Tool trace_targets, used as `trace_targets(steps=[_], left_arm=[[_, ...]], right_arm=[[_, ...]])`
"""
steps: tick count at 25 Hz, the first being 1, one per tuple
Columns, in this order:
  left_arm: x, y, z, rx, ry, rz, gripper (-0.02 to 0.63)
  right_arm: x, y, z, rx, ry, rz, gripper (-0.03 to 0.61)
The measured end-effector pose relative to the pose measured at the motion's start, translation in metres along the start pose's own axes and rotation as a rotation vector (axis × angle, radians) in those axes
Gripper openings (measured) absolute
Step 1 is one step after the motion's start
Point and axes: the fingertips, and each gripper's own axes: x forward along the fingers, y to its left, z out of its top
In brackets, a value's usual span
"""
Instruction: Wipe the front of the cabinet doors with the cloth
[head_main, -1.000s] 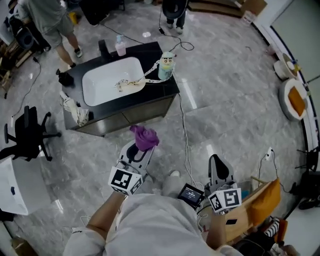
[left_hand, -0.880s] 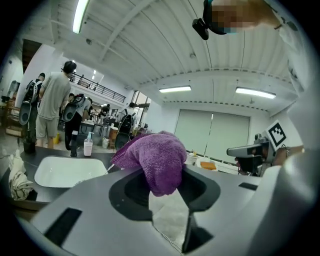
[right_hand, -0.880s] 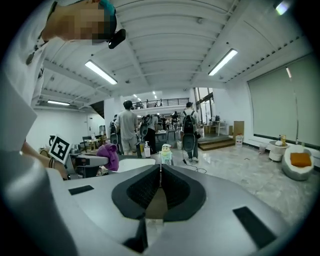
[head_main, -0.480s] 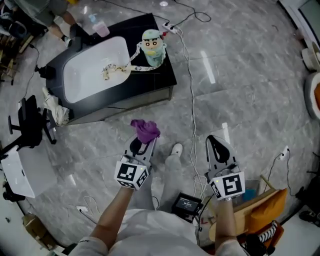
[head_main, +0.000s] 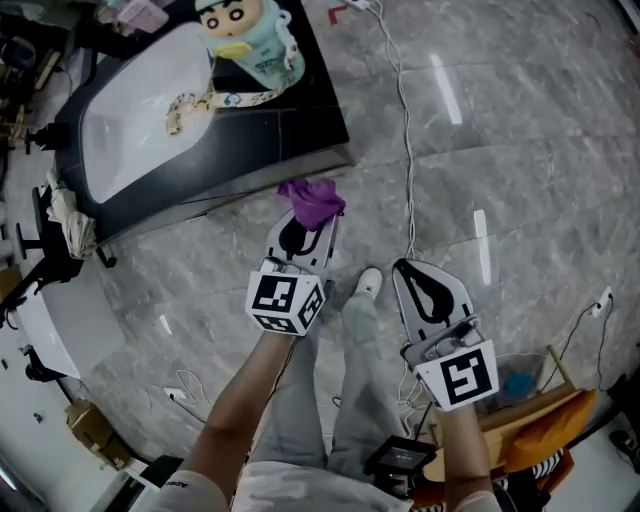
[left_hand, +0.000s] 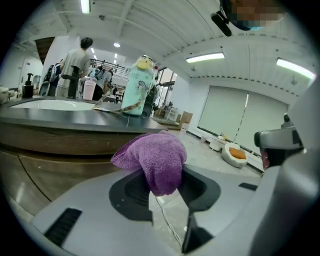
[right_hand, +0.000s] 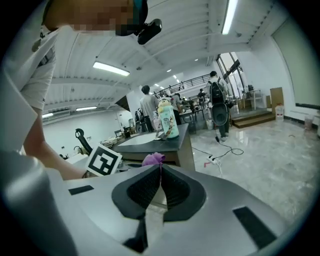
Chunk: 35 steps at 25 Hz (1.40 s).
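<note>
The cabinet (head_main: 240, 186) has a black top, a white sink and wooden door fronts (left_hand: 40, 150) that face me. My left gripper (head_main: 309, 214) is shut on a bunched purple cloth (head_main: 313, 199), held just short of the cabinet's lower front corner. In the left gripper view the cloth (left_hand: 156, 159) bulges out over the left gripper (left_hand: 162, 189), with the door fronts close behind it. My right gripper (head_main: 413, 272) hangs over the floor to the right, shut with nothing in it. The right gripper view shows the right gripper (right_hand: 160, 175) with jaws pressed together, and the cloth (right_hand: 153, 159) beyond.
A pale green cartoon-figure bottle (head_main: 246, 40) with a strap stands on the cabinet top. A power cable (head_main: 404, 130) runs across the marble floor to the right. A white rag (head_main: 70, 224) hangs at the cabinet's left end. People (right_hand: 149, 106) stand behind it. My foot (head_main: 366, 284) is between the grippers.
I have walked closer to the cabinet, which now fills the upper left. The left gripper carried the purple cloth forward to near the cabinet front. The right gripper stayed shut.
</note>
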Motion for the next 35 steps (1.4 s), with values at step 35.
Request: trace_targets(steps=[35], left_arm=[[-0.039,0.229,-0.080,0.106,0.041,0.095,0.138]], right_arm=[[0.121,0.138,-0.128,-0.091,0.175,0.113,0.029]])
